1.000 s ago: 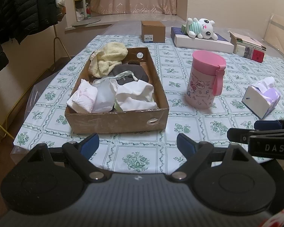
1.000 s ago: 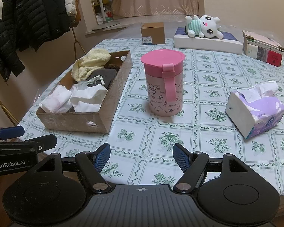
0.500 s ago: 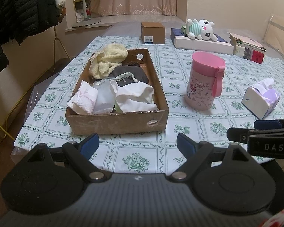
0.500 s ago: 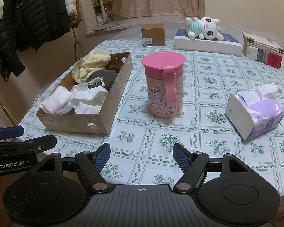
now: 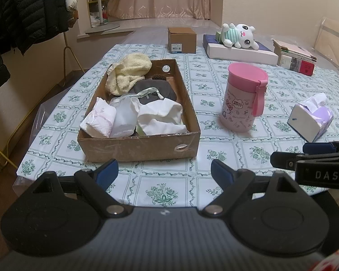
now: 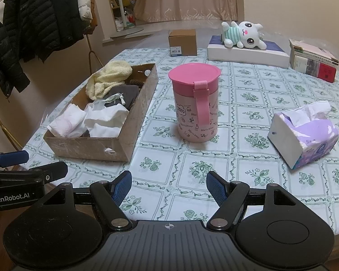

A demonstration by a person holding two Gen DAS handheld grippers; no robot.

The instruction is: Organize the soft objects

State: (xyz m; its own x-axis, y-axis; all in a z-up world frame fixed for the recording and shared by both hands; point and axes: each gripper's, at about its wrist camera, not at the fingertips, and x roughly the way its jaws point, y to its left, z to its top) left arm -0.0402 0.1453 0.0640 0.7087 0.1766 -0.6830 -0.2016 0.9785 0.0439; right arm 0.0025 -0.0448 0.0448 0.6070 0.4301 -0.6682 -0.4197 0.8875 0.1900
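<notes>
Both hand-held grippers released, hovering at the counter's near edge.
I see left hand-held gripper and right hand-held gripper gaping, empty; soft cloths sit piled in the brown cardboard box, white plush bunny well apart on the flat white box.

cloths: crumpled, piled in cardboard box | plush toy: lying on flat box
</notes>
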